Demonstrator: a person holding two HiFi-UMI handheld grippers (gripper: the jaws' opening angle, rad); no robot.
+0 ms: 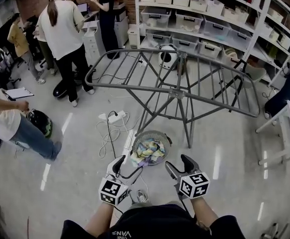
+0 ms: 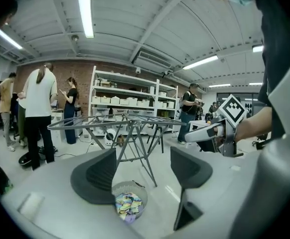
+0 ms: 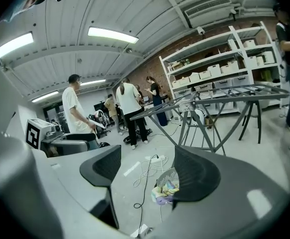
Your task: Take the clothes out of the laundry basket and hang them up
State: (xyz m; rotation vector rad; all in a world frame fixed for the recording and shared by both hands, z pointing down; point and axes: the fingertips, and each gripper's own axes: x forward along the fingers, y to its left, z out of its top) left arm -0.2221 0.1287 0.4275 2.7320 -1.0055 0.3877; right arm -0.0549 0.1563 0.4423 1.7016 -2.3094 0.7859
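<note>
Head view: left gripper [image 1: 127, 167] and right gripper [image 1: 180, 164], jaws wide, empty, poised beside the laundry basket [image 1: 141, 136] — seemingly approaching; next, pinch the clothes [image 1: 147, 152].

White shelving [image 1: 137, 9] with storage bins [image 1: 188, 20], a floor power strip [image 1: 116, 116], standing people [image 1: 63, 31] at left.

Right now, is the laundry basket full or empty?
Holding clothes: a crumpled pastel heap lies inside the laundry basket, beside the drying rack, whose bars are bare.
</note>
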